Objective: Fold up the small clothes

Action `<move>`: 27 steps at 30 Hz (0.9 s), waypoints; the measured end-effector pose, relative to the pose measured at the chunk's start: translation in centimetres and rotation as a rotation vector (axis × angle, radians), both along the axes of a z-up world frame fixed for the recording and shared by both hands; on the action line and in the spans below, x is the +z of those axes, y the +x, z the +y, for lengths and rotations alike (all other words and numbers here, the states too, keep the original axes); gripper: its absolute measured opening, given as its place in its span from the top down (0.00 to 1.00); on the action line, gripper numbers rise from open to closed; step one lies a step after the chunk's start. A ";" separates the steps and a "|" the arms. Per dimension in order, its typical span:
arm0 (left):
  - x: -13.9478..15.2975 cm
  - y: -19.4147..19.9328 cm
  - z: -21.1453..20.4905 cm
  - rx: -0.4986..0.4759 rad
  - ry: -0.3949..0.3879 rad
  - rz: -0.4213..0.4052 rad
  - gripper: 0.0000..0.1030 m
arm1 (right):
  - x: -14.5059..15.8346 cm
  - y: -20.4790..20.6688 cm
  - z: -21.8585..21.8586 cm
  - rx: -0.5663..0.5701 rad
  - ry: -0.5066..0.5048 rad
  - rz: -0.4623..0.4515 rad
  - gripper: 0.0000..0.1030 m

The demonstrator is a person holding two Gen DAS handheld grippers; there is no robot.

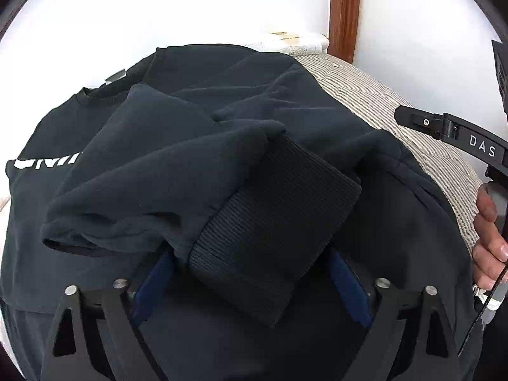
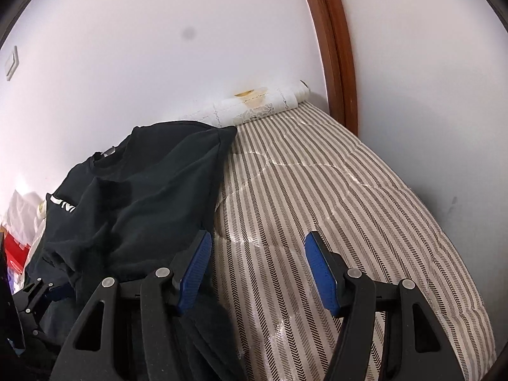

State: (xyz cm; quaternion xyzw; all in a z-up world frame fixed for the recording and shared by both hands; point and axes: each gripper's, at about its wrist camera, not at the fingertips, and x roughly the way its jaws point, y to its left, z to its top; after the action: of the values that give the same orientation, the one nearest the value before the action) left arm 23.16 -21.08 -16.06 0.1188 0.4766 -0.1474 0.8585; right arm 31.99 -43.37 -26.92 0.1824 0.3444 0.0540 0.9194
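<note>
A dark navy sweatshirt (image 1: 222, 120) with white lettering lies on the striped bed; it also shows in the right wrist view (image 2: 152, 190). One sleeve is laid across the body. Its ribbed cuff (image 1: 273, 231) lies between the blue pads of my left gripper (image 1: 250, 285), whose jaws stand wide apart around it and do not pinch it. My right gripper (image 2: 257, 270) is open and empty, hovering over the striped cover just right of the sweatshirt's edge. The right gripper's black frame (image 1: 451, 133) shows at the right of the left wrist view, with the hand (image 1: 489, 238) that holds it.
The striped bed cover (image 2: 349, 222) stretches to the right and back. A white lace pillow (image 2: 260, 104) lies against the wall at the head. A brown wooden frame (image 2: 333, 47) stands in the corner. Bags and red items (image 2: 19, 238) sit at the far left.
</note>
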 end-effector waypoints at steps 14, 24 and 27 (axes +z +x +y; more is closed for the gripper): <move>7.2 1.3 13.7 0.187 -0.281 -0.093 0.87 | -0.2 -0.1 0.0 0.003 0.014 -0.011 0.41; 8.1 4.0 24.6 0.369 -0.279 -0.139 0.87 | -0.4 0.0 0.0 0.037 0.045 -0.025 0.41; 6.0 4.4 26.7 0.383 -0.304 -0.075 0.85 | -0.3 -0.3 -0.3 0.026 0.052 -0.035 0.41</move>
State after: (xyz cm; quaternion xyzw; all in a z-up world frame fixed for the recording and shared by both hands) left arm 27.52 5.64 -10.02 -0.0989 0.4305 -0.0473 0.8959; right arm 31.73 -43.67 -27.19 0.2010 0.3290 0.0780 0.9194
